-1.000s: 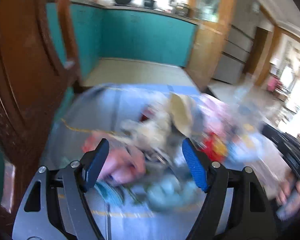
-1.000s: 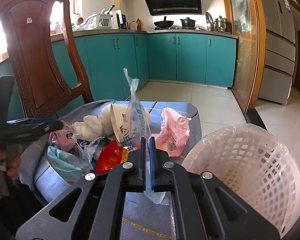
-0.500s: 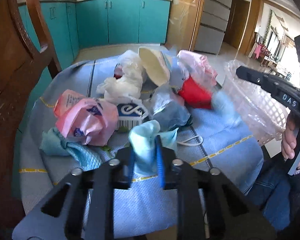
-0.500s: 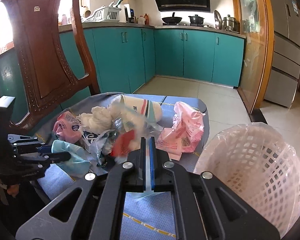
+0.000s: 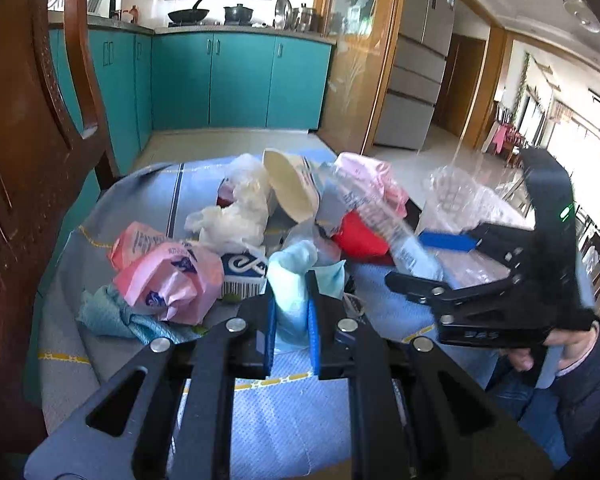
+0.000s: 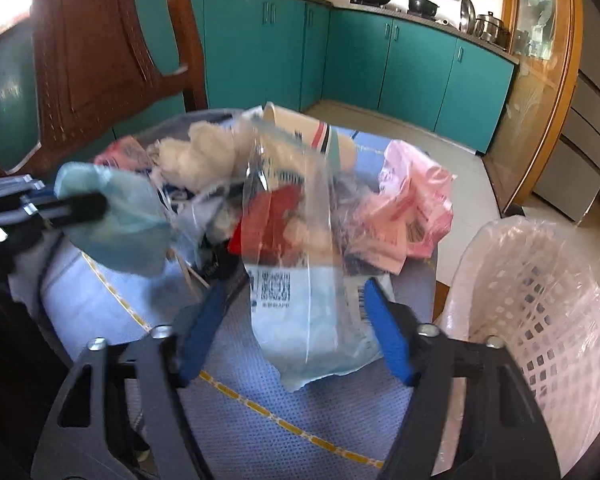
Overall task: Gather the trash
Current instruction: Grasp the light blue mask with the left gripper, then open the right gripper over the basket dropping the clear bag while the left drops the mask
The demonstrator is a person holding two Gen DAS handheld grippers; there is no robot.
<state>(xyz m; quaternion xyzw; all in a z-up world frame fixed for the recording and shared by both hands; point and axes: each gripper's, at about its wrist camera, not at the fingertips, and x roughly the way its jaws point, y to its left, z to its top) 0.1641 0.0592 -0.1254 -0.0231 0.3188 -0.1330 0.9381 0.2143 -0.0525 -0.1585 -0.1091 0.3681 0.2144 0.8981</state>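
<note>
A pile of trash lies on the blue-clothed table (image 5: 284,420). It includes a pink bag (image 5: 168,276), white tissue (image 5: 236,216), a paper cup (image 5: 288,188) and a red wrapper (image 5: 360,236). My left gripper (image 5: 292,312) is closing, its pads pressing a light blue crumpled piece (image 5: 292,276); the right wrist view shows the same piece (image 6: 120,220). My right gripper (image 6: 296,292) is opening. A clear printed plastic bag (image 6: 292,240) hangs loose between its blue pads (image 6: 388,336), beside the white lattice basket (image 6: 540,300).
A carved wooden chair (image 5: 28,140) stands close on the left of the table. The basket, lined with clear plastic, sits at the table's right edge. A person's hand (image 5: 572,348) holds the right gripper's handle. Teal kitchen cabinets (image 5: 240,80) stand beyond.
The left gripper came down over the pile and closed on the light blue piece. The right gripper dropped lower and its jaws parted, freeing the clear bag that they had pinched.
</note>
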